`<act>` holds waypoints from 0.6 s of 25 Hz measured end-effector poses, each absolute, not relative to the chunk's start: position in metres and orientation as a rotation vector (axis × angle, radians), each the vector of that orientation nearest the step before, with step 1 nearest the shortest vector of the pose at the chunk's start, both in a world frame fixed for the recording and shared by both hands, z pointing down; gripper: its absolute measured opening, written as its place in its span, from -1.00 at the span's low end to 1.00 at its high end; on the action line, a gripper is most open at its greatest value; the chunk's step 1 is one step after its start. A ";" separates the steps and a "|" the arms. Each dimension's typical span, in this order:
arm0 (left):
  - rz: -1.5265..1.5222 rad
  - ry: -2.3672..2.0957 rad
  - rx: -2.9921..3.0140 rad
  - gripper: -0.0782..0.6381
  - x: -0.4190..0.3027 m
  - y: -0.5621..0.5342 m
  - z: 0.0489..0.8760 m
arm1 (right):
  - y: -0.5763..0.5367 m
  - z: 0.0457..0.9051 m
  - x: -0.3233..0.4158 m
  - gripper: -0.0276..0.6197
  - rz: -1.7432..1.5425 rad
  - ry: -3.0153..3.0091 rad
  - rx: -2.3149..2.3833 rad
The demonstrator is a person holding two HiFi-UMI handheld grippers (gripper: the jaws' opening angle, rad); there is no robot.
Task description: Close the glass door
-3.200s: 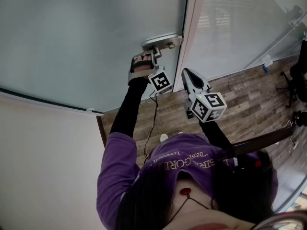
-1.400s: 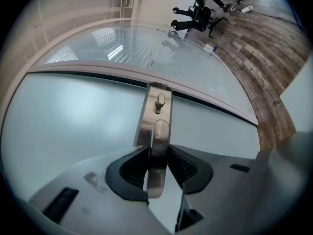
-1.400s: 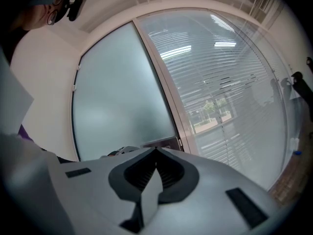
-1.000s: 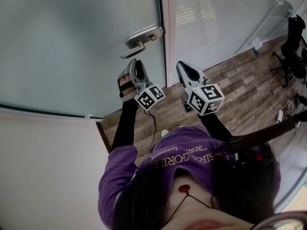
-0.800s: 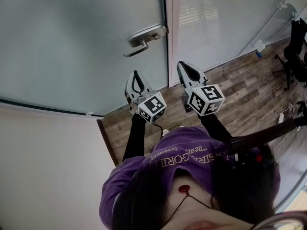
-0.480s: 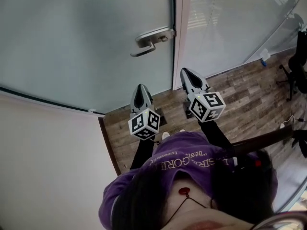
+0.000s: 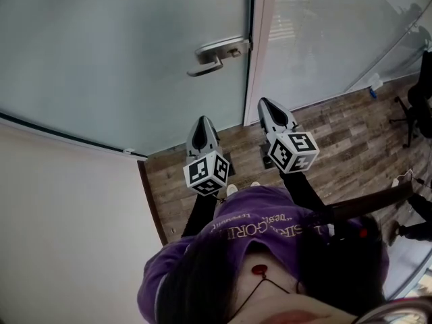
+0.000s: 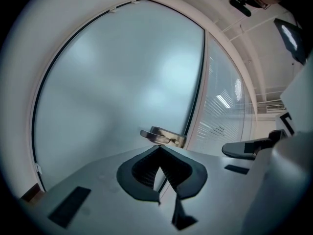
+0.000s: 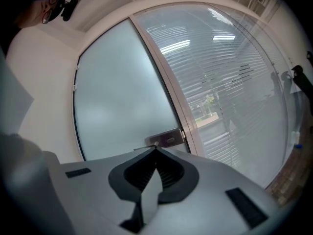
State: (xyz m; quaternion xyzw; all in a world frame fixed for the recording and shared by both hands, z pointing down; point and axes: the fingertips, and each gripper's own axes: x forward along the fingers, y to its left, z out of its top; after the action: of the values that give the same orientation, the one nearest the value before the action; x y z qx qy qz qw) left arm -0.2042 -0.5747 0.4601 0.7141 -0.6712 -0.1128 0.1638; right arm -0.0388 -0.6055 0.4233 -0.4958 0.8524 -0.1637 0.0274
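Observation:
The frosted glass door (image 7: 121, 52) fills the upper left of the head view, its edge lying against the white frame (image 7: 260, 59). Its metal lever handle (image 7: 217, 52) sits free beside that edge. My left gripper (image 7: 201, 121) hangs below the handle, well apart from it, shut and empty. My right gripper (image 7: 264, 104) is level beside it, in front of the frame, also shut with nothing held. In the left gripper view, the closed tips (image 8: 157, 147) point at the handle (image 8: 164, 136). The right gripper view shows its closed tips (image 9: 155, 149) under the handle (image 9: 165, 140).
A glass partition with blinds (image 7: 337, 32) stands right of the frame. A white wall (image 7: 61, 228) runs along the left. Wood-plank floor (image 7: 351, 133) lies below, with an office chair (image 7: 422, 100) at the far right and a small bottle (image 7: 373, 86) by the partition.
The left gripper let go of the handle, drew back from the door, rolled upright and its jaws went from open to shut. The right gripper stayed put.

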 end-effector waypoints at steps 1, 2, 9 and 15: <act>-0.319 -1.911 2.038 -0.78 -0.203 -0.575 0.461 | -0.606 0.423 -0.038 -0.96 -0.502 2.633 -1.536; -0.316 -1.909 2.039 -0.78 -0.203 -0.576 0.461 | -0.607 0.423 -0.038 -0.96 -0.499 2.634 -1.538; -0.309 -1.900 2.054 -0.78 -0.198 -0.578 0.461 | -0.607 0.423 -0.037 -0.96 -0.490 2.635 -1.541; -0.309 -1.906 2.039 -0.78 -0.202 -0.577 0.462 | -0.607 0.421 -0.039 -0.96 -0.483 2.635 -1.533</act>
State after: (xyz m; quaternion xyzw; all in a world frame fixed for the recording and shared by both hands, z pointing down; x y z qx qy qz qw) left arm -0.2018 -0.5774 0.4619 0.7160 -0.6694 -0.1085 0.1657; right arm -0.0385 -0.6066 0.4213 -0.4965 0.8533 -0.1566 0.0272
